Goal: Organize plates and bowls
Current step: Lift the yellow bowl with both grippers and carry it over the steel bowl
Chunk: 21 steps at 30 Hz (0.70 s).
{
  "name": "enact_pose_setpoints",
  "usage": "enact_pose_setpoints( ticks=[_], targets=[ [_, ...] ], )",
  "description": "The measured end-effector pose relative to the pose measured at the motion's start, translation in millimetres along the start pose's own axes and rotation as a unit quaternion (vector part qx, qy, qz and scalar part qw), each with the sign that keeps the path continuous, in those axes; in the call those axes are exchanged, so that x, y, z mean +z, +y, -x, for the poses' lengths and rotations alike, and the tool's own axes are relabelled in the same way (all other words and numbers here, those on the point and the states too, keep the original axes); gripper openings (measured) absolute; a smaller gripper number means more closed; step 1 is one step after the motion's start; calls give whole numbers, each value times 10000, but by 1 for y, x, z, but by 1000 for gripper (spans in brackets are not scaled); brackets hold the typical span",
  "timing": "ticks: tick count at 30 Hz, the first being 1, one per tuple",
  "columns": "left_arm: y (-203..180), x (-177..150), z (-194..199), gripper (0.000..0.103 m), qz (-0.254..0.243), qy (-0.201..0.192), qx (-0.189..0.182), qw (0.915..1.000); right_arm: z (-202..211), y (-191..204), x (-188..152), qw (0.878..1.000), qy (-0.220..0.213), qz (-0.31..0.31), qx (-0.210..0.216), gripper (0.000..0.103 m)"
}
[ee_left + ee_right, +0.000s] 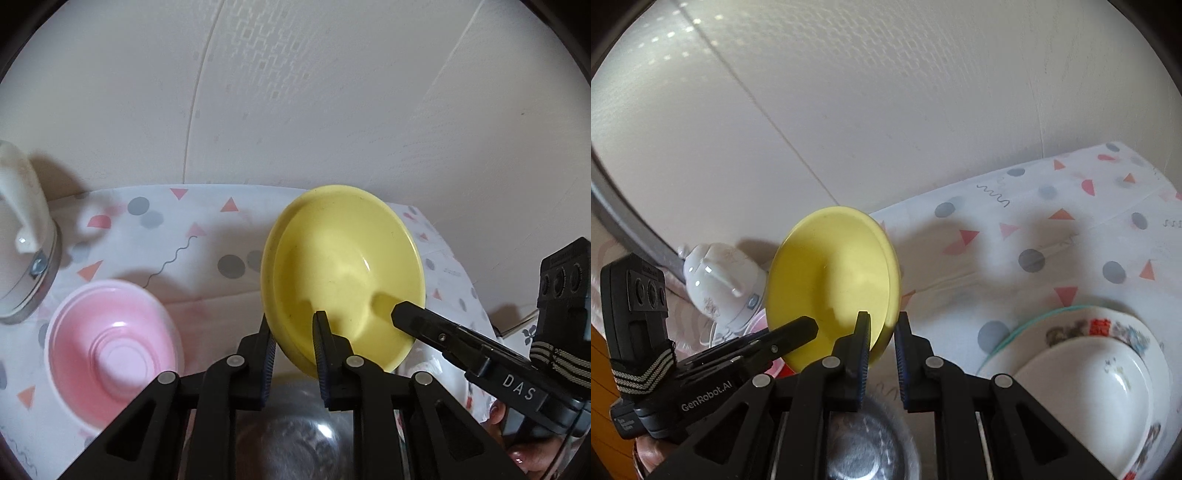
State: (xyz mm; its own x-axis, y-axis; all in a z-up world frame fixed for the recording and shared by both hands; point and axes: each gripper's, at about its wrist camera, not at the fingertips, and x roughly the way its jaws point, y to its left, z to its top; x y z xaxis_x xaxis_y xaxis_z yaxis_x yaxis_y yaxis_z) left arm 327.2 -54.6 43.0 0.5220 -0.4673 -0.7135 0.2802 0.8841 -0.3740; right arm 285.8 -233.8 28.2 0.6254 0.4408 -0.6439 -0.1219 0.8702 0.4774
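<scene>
Glossy yellow bowl (343, 273), tilted on edge.

I see a desk (207, 236) with a spotty cloth. On it sit a pink bowl (110, 336), a white kettle (22, 240) by the left edge, and stacked white dishes (1100, 369).

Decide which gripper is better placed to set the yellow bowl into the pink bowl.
Probably the left gripper: it clamps the yellow bowl by its rim nearest the pink bowl, while the right gripper grips the opposite side.
</scene>
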Motion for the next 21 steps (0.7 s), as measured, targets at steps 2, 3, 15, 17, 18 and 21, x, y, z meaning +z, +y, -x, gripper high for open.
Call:
enact_pose_setpoints(
  ticks=[2,3,15,17,18,21],
  targets=[
    [-1,-9,9,20,-31,-82,-14,10000,6,4,-9,10000,-45,19,41,13],
    [-1,-11,12,20,-44,-104,-23,9999,9,5,-13,10000,-66,5,61,13],
    [7,-65,41,20,20,-317,-229,9992,38,20,-64,9994,-252,97,198,13],
    [9,-72,43,20,31,-314,-248,9992,39,21,-71,9995,-241,114,194,13],
    [10,-76,43,20,38,-308,-246,9992,38,20,-75,9995,-207,86,207,13],
    [16,-85,39,20,93,-217,-250,9994,31,15,-85,9997,-46,-52,236,13]
  ],
)
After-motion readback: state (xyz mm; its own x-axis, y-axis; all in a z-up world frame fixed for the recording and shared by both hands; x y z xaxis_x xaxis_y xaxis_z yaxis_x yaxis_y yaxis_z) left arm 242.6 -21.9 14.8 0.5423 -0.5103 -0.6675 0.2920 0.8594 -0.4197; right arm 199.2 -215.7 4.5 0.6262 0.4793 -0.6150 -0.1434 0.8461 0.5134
